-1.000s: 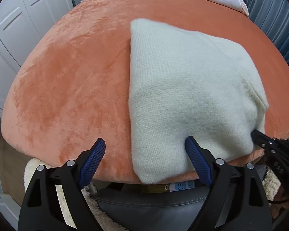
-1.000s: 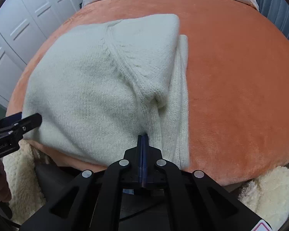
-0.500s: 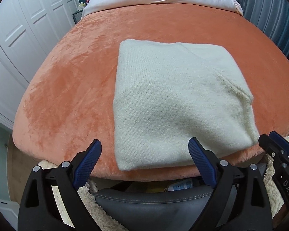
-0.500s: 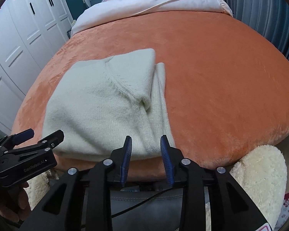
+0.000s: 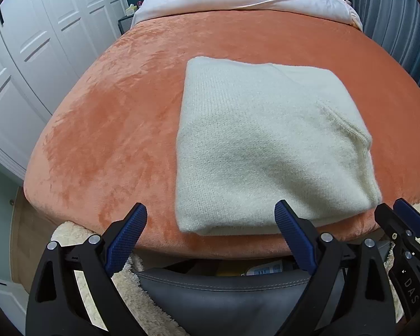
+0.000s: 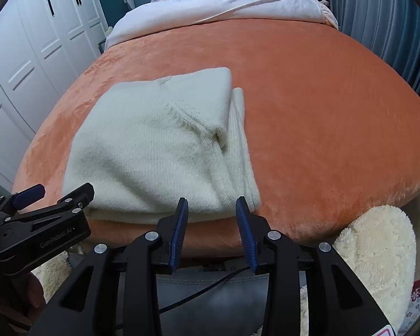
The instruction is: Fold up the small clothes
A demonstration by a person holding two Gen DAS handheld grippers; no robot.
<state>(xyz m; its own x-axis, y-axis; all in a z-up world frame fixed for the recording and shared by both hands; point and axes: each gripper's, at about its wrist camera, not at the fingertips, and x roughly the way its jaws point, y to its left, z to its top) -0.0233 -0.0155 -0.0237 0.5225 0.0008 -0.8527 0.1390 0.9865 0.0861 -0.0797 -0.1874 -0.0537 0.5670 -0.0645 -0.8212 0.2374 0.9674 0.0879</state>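
Left hand-held gripper point(image 5: 210, 240) spread wide, gripping nothing, hovering off the bed's near edge. Right hand-held gripper point(image 6: 212, 221) parted too, narrower gap, empty, just short of the sweater's near hem. Cream sweater point(image 5: 263, 145) folded into a neat rectangle, lying flat on the orange blanket point(image 5: 112, 117), close to the near edge of the bed. One narrow strip point(image 6: 239, 140) poking out along the right side, under the top layer. Looks about finished. Risk from here: nudging that near hem and dragging the stack off the edge, or snagging the loose knit on a fingertip and undoing the fold.
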